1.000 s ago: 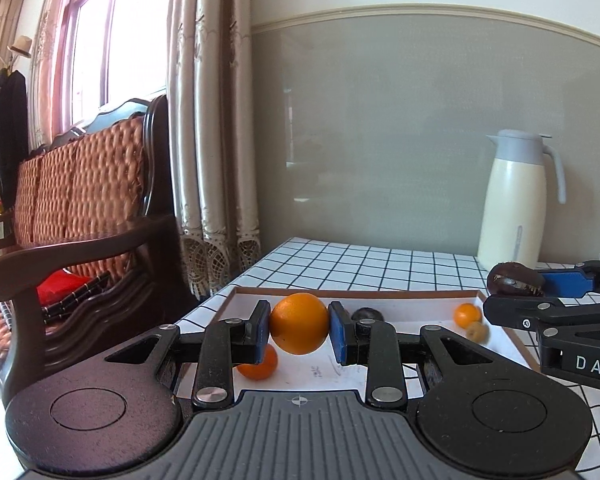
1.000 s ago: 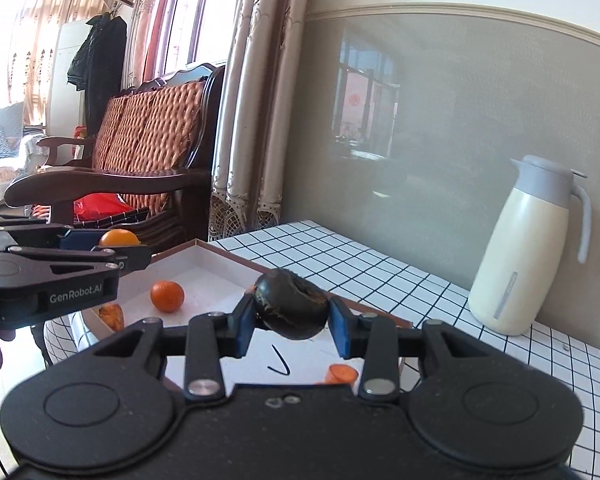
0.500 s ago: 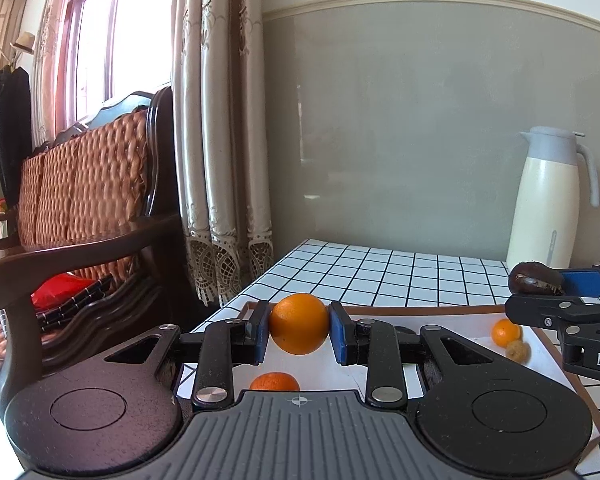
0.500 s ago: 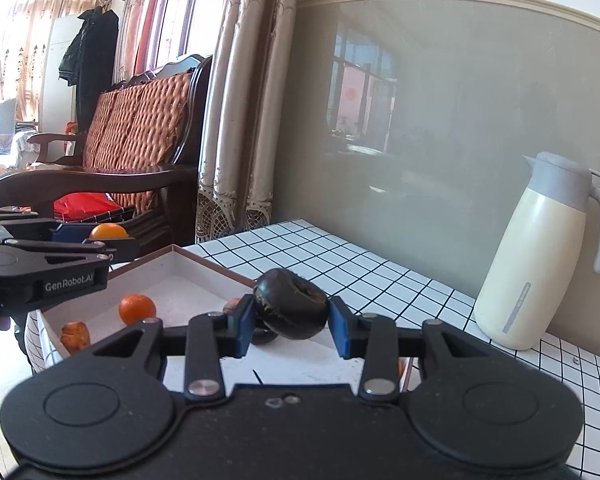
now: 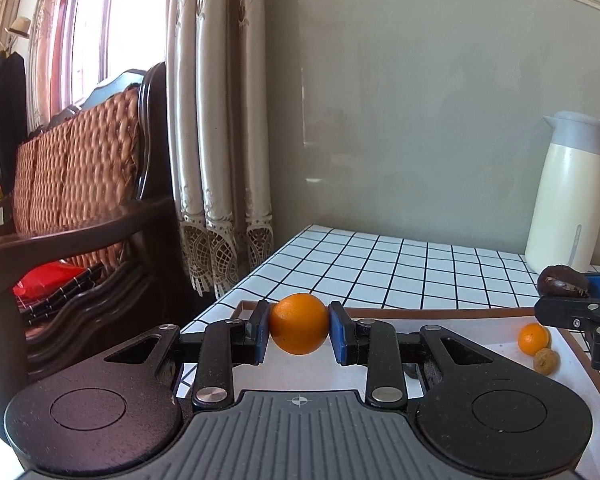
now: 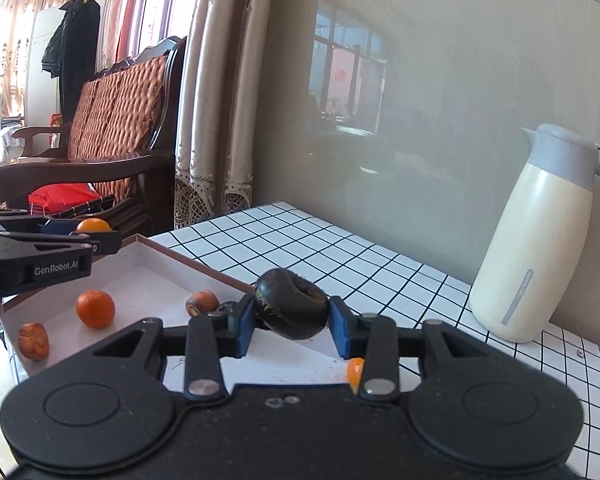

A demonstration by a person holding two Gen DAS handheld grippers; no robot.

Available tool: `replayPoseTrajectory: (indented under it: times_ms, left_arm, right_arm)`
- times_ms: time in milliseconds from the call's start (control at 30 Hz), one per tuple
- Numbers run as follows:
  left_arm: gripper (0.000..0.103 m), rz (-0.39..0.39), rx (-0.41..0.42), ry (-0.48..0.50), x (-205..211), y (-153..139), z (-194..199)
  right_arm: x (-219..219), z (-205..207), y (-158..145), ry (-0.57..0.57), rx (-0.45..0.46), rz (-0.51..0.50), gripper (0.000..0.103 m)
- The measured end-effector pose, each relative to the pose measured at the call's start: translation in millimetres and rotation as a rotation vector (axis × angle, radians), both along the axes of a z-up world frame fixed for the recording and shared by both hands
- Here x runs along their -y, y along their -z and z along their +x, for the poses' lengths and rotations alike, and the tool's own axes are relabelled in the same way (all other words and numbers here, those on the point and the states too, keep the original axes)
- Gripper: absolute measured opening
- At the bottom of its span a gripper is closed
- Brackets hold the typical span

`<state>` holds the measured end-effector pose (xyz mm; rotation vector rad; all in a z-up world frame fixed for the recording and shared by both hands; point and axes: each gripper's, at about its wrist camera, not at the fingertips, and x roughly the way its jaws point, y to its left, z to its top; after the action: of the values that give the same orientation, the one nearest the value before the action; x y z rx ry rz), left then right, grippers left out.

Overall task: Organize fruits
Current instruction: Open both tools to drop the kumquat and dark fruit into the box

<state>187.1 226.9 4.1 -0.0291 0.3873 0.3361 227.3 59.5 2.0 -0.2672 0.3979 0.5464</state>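
Note:
My left gripper is shut on an orange and holds it above the near left end of a white tray with a brown rim. My right gripper is shut on a dark wrinkled fruit and holds it above the tray. In the left wrist view the right gripper shows at the right edge with the dark fruit. In the right wrist view the left gripper shows at the left with the orange.
A small orange and a yellowish fruit lie in the tray. The right wrist view shows an orange, two brownish fruits and an orange piece. A cream jug stands on the checked table. A wooden sofa is left.
Both grippers have risen and drawn back a little with their fruits still held. The tray sits lower in both views. The jug has shifted right in the left wrist view.

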Motion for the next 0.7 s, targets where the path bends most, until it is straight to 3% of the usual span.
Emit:
replayPoseTrajectory:
  times_ms: [633,667,700]
  left_arm:
    - [0.031,-0.015,-0.042,0.010,5.6,13.1,41.4]
    - [0.034,-0.004,-0.050,0.010,6.4,14.3,42.6]
    - [0.045,0.004,-0.045,-0.004,7.4,14.4,41.1]
  right_arm:
    - [3.3,38.7,12.7,-0.012,-0.085,-0.008,0.031]
    - [2.2,39.4,13.4,-0.008,-0.082,-0.027,0.043]
    - [3.1,36.1,13.0,0.021,-0.033,-0.034,0.076]
